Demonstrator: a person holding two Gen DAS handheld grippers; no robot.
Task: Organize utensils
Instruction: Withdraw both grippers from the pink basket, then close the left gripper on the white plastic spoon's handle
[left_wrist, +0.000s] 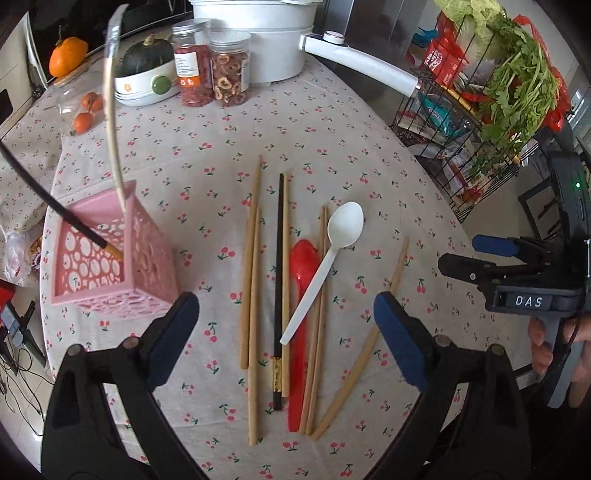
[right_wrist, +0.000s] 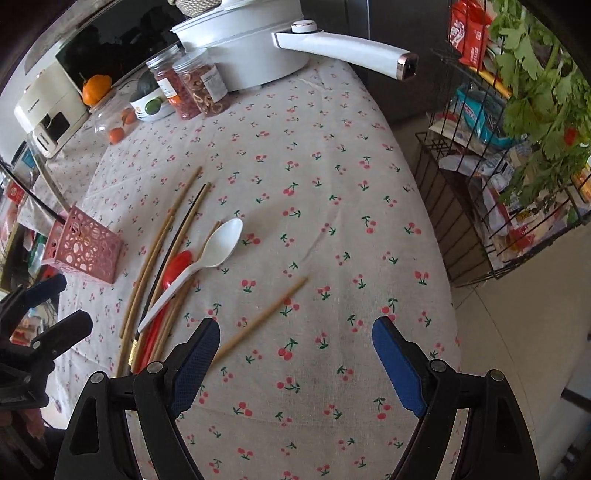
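Loose chopsticks, a white spoon and a red spoon lie on the worktop beside the pink holder; both grippers, left and right, hover with jaws spread, empty. Best to pinch one piece mid-shaft

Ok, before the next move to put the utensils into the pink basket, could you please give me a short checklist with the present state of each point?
1. Left gripper open and empty: ok.
2. Right gripper open and empty: ok.
3. Pink perforated plastic basket upright on the cherry-print tablecloth, with room inside: ok.
4. White plastic spoon free to lift alone: ok; it lies on top of the red plastic spoon.
5. Single bamboo chopstick apart from the pile: ok.
6. Chopsticks matched in pairs: cannot tell.
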